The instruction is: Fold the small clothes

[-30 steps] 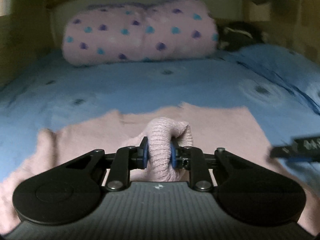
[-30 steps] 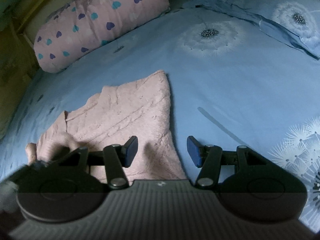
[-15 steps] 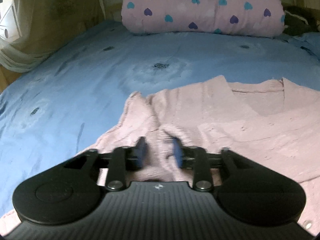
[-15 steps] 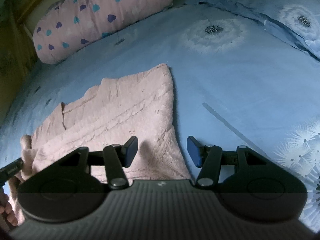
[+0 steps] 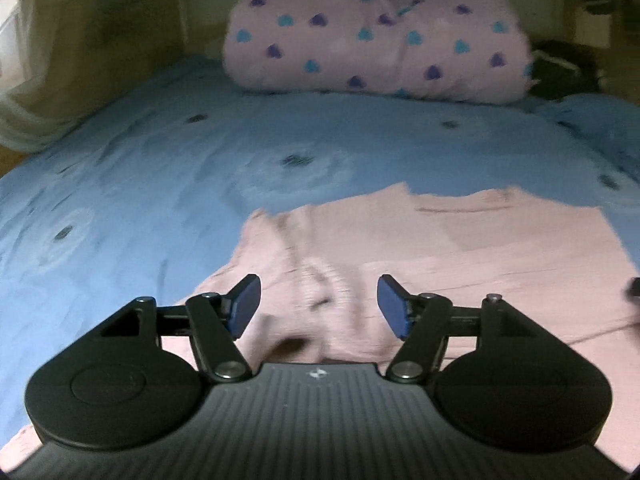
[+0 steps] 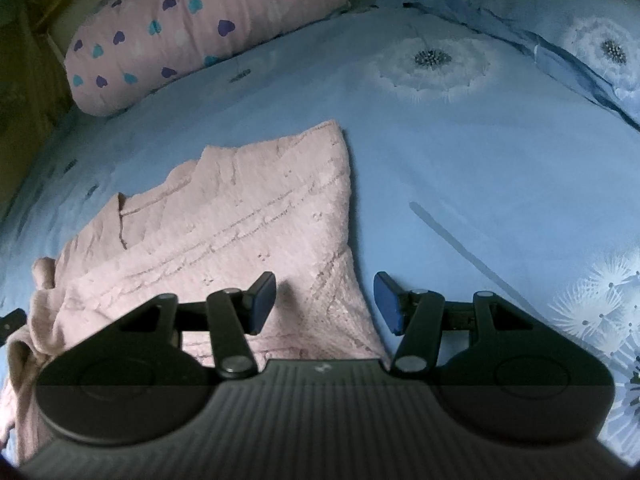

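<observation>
A pink knitted sweater (image 5: 460, 248) lies spread on the blue bedsheet (image 5: 160, 184), partly folded, with a bunched sleeve cuff (image 5: 320, 312) near its front left. My left gripper (image 5: 318, 306) hovers just over that cuff; its jaws are opening and the blue pads stand clear of the knit. In the right wrist view the sweater (image 6: 240, 232) fills the lower left, its right edge running down between the fingers. My right gripper (image 6: 324, 304) is open above that edge, holding nothing. A tip of the left gripper (image 6: 12, 318) shows at the far left.
A pink bolster with blue and purple hearts (image 5: 376, 44) lies across the head of the bed. A blue dandelion-print pillow (image 6: 560, 28) sits at the far right. A dark object (image 5: 568, 68) rests beside the bolster. Wooden bed frame (image 6: 24, 80) on the left.
My left gripper let go of the sleeve cuff it was pinching, opened wide and swung across the sweater. The cuff now lies on the garment. The right gripper has barely moved.
</observation>
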`<move>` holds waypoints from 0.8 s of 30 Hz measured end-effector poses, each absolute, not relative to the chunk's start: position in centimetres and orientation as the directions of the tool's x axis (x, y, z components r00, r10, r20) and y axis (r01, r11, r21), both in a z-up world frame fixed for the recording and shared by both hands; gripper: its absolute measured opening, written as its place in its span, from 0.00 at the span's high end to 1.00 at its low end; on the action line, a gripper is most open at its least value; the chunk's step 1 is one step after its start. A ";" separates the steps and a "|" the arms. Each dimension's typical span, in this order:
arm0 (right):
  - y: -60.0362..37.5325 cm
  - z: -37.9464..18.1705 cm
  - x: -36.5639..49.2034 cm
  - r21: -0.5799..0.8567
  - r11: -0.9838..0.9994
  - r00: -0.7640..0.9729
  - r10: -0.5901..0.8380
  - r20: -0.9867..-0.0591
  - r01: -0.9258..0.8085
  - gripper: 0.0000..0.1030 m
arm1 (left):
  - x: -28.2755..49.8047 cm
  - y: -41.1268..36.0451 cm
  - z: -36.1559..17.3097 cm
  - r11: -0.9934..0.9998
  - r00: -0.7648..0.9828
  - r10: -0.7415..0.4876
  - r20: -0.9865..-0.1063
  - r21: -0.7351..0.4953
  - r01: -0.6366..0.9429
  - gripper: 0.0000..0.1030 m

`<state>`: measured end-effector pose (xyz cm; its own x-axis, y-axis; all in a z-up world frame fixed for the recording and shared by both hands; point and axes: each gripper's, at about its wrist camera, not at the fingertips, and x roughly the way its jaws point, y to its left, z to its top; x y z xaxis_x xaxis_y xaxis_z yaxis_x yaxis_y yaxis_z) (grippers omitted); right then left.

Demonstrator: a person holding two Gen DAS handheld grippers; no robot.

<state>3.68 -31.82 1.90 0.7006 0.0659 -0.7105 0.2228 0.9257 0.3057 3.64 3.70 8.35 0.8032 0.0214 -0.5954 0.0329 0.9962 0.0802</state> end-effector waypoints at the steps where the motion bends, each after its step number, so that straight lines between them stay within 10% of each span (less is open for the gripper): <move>1: -31.7 2.0 3.6 0.304 0.927 0.705 0.066 -0.706 0.218 0.45 | 3.4 3.1 8.5 0.996 0.807 0.001 -0.591 0.075 0.053 0.32; 24: -29.6 1.4 4.9 0.218 0.953 0.657 0.028 -0.753 0.210 0.43 | 7.7 4.3 3.5 0.989 0.724 0.089 -0.684 0.145 0.015 0.31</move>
